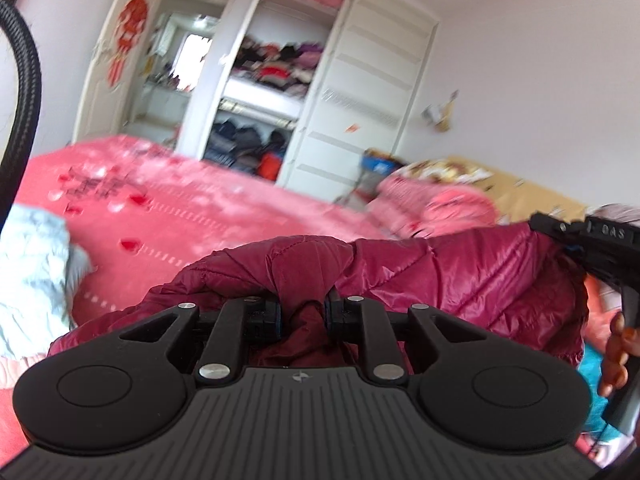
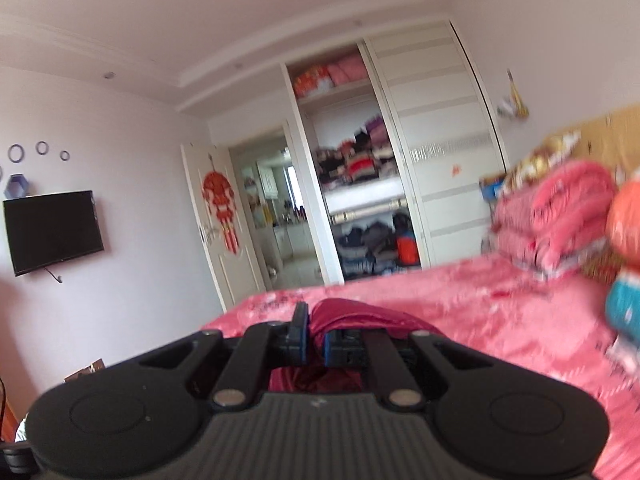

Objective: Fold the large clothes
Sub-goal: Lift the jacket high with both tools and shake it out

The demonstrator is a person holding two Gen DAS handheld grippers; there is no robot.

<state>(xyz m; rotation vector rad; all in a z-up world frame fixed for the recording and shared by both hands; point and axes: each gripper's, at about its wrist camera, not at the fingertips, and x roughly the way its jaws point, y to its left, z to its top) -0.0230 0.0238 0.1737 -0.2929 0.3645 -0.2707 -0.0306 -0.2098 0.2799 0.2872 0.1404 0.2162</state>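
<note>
Soft, even daylight fills both fisheye views, brightest through the doorway left of the open wardrobe [image 2: 360, 176], whose frame bows with the lens, while motion blur smears the pink bedspread [image 1: 224, 216] and pillows [image 2: 560, 216] beside it and dark vignetting clips the corners.

Bed [image 1: 208, 216] mid-surface open ahead — pale blue garment [image 1: 32, 276] blocks left edge, pink pillows [image 2: 560, 216] crowd the headboard end at right.
</note>
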